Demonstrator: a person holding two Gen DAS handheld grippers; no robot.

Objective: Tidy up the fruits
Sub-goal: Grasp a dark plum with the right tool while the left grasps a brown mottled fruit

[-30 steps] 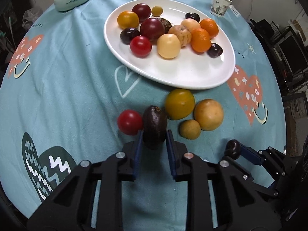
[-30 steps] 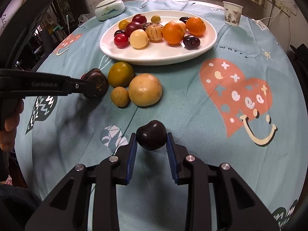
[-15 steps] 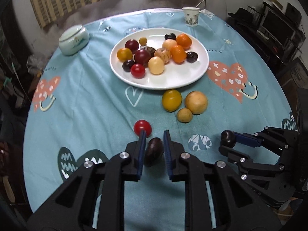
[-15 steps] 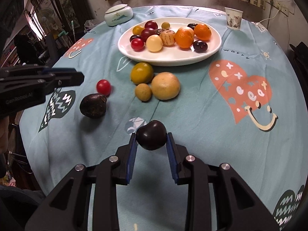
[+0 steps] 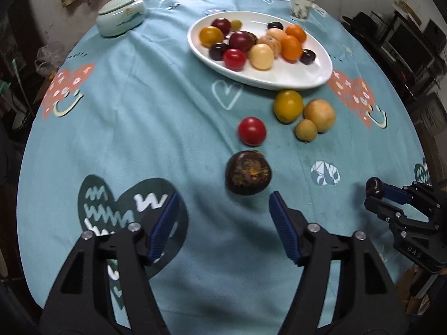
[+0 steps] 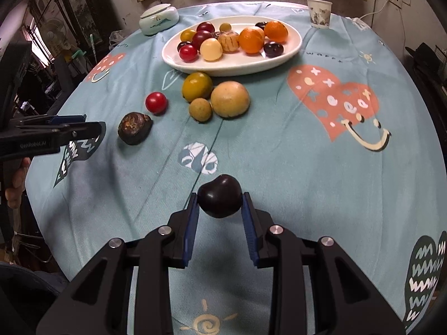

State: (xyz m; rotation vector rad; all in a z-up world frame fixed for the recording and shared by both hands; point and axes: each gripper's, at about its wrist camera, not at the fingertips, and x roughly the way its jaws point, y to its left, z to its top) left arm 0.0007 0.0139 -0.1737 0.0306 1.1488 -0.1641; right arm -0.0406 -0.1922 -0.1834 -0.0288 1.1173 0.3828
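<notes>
My left gripper (image 5: pixel 223 199) is open and empty, just short of a dark brown wrinkled fruit (image 5: pixel 248 176) that lies on the cloth; it also shows in the right wrist view (image 6: pixel 135 127). My right gripper (image 6: pixel 220 199) is shut on a dark plum (image 6: pixel 220 199) and holds it above the cloth; it shows at the right in the left wrist view (image 5: pixel 374 186). A red tomato (image 5: pixel 251 130), a yellow fruit (image 5: pixel 288 106), a tan round fruit (image 5: pixel 319 115) and a small tan fruit (image 5: pixel 306 130) lie loose before the white plate (image 5: pixel 279 78), which holds several fruits.
A round table with a teal patterned cloth (image 5: pixel 139 106). A lidded ceramic bowl (image 5: pixel 120 15) stands at the back left and a paper cup (image 5: pixel 300 7) at the back right. Furniture and clutter surround the table.
My left gripper opened, let go of the dark brown fruit onto the cloth and drew back. My right gripper kept its hold on the plum.
</notes>
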